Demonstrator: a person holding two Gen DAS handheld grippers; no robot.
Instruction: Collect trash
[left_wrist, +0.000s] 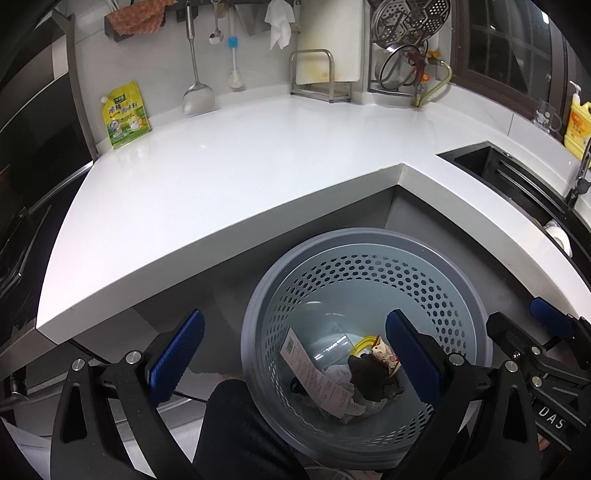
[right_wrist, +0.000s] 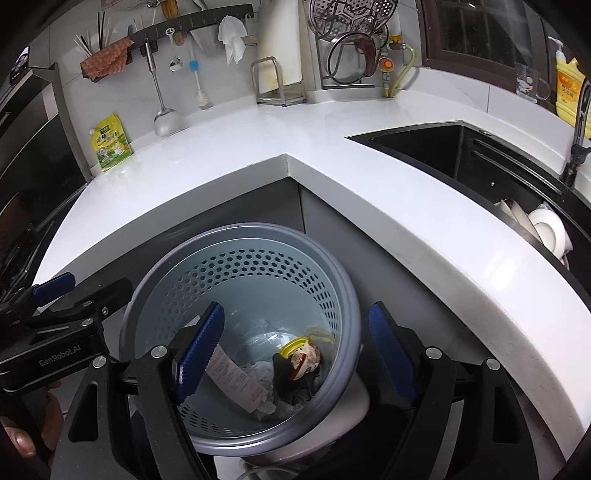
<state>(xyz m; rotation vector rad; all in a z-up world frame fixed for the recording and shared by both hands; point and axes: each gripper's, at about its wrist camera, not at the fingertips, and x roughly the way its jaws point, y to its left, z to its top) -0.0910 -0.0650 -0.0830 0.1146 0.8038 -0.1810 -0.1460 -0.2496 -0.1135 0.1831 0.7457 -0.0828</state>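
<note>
A grey perforated trash bin (left_wrist: 354, 280) stands on the floor in the inner corner under the white counter. In it lie a printed receipt (left_wrist: 314, 373), a crumpled black piece (left_wrist: 365, 373), a yellow-lidded wrapper (left_wrist: 380, 350) and crumpled white paper (right_wrist: 264, 369). My left gripper (left_wrist: 295, 316) hangs open over the bin's left rim, with nothing between its blue pads. My right gripper (right_wrist: 297, 308) is open above the bin (right_wrist: 258, 273), its pads empty, and the receipt (right_wrist: 236, 380) shows below them. The two grippers hover side by side.
The L-shaped white counter (left_wrist: 240, 177) wraps around the bin. A green-yellow pouch (left_wrist: 125, 114) leans at the back left. A dark sink (right_wrist: 424, 155) with white dishes (right_wrist: 546, 229) lies to the right. Utensils hang on the back wall. A dark-clothed leg (left_wrist: 236, 424) is below.
</note>
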